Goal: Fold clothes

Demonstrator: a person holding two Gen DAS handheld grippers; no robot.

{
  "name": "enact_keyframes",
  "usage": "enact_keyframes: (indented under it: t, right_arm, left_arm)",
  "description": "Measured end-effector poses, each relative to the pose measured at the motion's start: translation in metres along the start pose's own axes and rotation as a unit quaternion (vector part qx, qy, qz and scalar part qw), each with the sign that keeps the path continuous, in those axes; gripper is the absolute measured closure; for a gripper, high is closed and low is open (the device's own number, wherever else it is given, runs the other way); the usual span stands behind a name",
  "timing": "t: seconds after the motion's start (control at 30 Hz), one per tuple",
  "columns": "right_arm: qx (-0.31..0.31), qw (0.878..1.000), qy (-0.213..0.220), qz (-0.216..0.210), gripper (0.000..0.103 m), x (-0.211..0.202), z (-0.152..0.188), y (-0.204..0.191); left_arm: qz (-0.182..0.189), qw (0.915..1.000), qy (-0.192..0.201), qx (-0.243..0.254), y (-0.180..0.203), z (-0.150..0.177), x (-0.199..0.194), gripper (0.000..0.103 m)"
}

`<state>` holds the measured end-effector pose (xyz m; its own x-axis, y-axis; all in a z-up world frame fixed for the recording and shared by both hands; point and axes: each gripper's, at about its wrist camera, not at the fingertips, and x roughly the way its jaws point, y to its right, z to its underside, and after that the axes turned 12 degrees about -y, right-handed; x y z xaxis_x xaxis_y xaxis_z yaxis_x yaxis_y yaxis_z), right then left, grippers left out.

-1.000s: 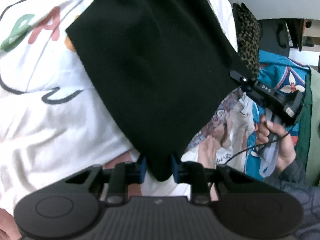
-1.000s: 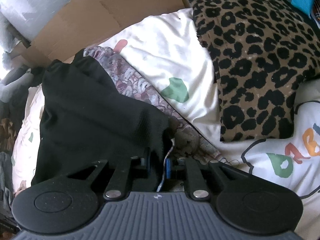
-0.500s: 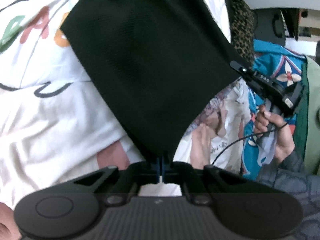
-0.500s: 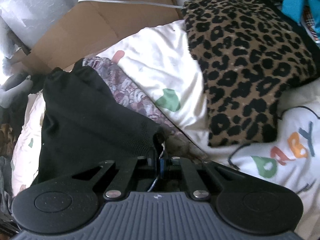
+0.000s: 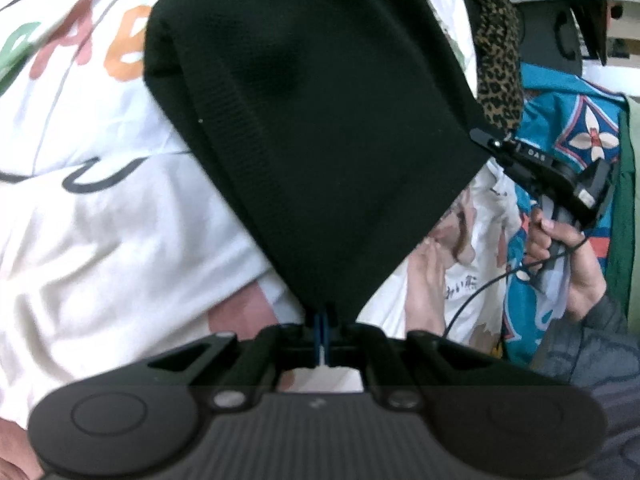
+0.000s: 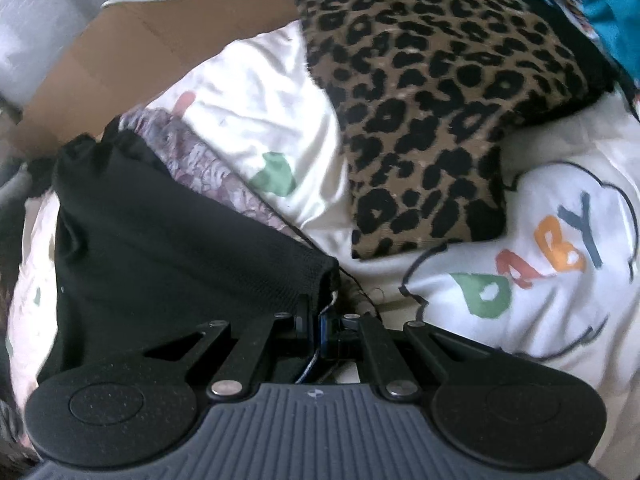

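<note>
My left gripper (image 5: 322, 322) is pinched tight on one corner of the black knit garment (image 5: 320, 120), which spreads up and away over the white "BABY" print blanket (image 5: 100, 200). Only this view shows my right hand (image 5: 568, 256) on its handle, beside a teal patterned cloth (image 5: 576, 128). My right gripper (image 6: 323, 322) is clamped on another corner of the garment (image 6: 160, 264) — its own view adds the leopard-print cloth (image 6: 432, 100) lying on the blanket (image 6: 520, 320), and cardboard (image 6: 160, 32) behind.
</note>
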<state>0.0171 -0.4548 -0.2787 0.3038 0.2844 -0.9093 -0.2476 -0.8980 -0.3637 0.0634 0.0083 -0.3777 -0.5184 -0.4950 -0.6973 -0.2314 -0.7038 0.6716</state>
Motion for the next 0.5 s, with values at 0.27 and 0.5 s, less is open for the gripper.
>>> enact_keyframes:
  t: [0.27,0.5]
  right_arm:
    - [0.033,0.999,-0.018,-0.014,0.089,0.002,-0.002,0.014]
    - [0.034,0.999,-0.006,-0.018,0.085,-0.006,-0.007,0.019]
  left_arm:
    - [-0.027,0.9995,-0.007,0.014,0.006,-0.002,-0.006,0.101]
    - [-0.056,0.9983,-0.015,0.009,0.002,0.001,-0.014,0.1]
